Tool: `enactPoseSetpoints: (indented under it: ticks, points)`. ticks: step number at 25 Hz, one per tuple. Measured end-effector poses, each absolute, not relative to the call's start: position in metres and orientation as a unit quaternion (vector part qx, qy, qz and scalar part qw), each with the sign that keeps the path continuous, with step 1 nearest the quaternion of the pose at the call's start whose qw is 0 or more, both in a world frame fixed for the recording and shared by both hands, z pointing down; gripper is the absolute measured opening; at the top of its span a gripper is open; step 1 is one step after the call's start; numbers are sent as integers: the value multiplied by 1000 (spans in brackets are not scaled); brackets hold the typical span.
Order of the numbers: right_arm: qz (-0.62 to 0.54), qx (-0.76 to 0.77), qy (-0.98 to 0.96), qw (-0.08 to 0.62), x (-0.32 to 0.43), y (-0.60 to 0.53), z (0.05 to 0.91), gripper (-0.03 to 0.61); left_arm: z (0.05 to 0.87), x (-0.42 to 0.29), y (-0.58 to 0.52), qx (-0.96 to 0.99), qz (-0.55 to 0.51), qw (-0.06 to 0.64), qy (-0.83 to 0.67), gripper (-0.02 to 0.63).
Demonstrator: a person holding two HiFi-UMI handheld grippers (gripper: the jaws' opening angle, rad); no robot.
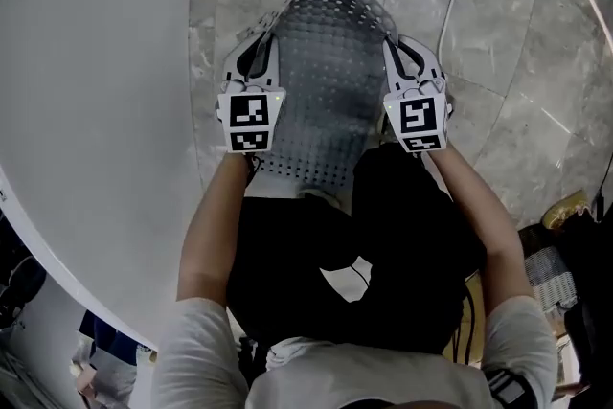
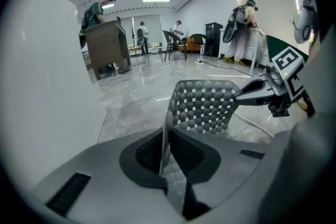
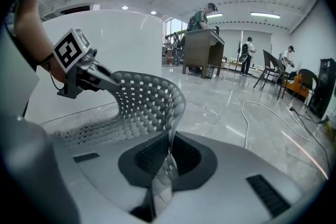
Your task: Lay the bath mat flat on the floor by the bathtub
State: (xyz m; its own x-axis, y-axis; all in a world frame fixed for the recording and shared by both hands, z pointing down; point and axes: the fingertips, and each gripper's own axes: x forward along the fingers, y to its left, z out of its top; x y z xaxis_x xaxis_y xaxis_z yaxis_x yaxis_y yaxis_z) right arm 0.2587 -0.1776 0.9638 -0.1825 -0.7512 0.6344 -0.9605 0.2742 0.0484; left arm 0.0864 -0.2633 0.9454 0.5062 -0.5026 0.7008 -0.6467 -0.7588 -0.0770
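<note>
The grey perforated bath mat (image 1: 326, 91) hangs stretched between my two grippers above the marble floor, its far end bowed upward. My left gripper (image 1: 261, 48) is shut on the mat's left edge. In the left gripper view the mat edge (image 2: 207, 105) runs upright between the pads of that gripper (image 2: 164, 152). My right gripper (image 1: 402, 53) is shut on the mat's right edge. In the right gripper view the mat (image 3: 142, 102) curls away from that gripper (image 3: 167, 157). The white bathtub (image 1: 96, 110) lies directly left of the mat.
A white cable (image 1: 450, 5) snakes over the floor to the right of the mat. The person's dark trousers (image 1: 383, 244) stand just behind the mat. Bags and clutter (image 1: 565, 244) lie at the right edge. A wooden desk (image 2: 107, 47) and several people stand far off.
</note>
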Motion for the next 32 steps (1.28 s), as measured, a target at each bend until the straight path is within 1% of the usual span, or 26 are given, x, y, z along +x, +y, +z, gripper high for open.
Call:
enactPoseSetpoints:
  ticks: [6,9,12,16,18,21,26,32]
  points:
    - [160,599,-735,274,263,-186,977,20,955,83,-289,879,377,1,-292,29]
    - [161,608,-725,282,271,-202,990,20,981,83,-303,882,395,-16,-257,29]
    - [182,629,-700,284,283,-215,1003,20,1011,106,-332,882,411,-34,-228,29]
    - [166,606,-715,306,269,-205,1002,20,1015,104,-340,866,425,-28,-263,29]
    - [159,602,-721,305,265,-205,998,20,1014,98,-339,855,437,-30,-278,29]
    - [166,605,-716,305,266,-210,998,20,1013,98,-347,845,446,-24,-293,29]
    - [161,600,-713,327,273,-218,1004,20,1028,99,-345,845,450,-17,-288,29]
    - [161,593,-708,348,284,-234,1028,20,1049,103,-364,836,447,20,-318,29]
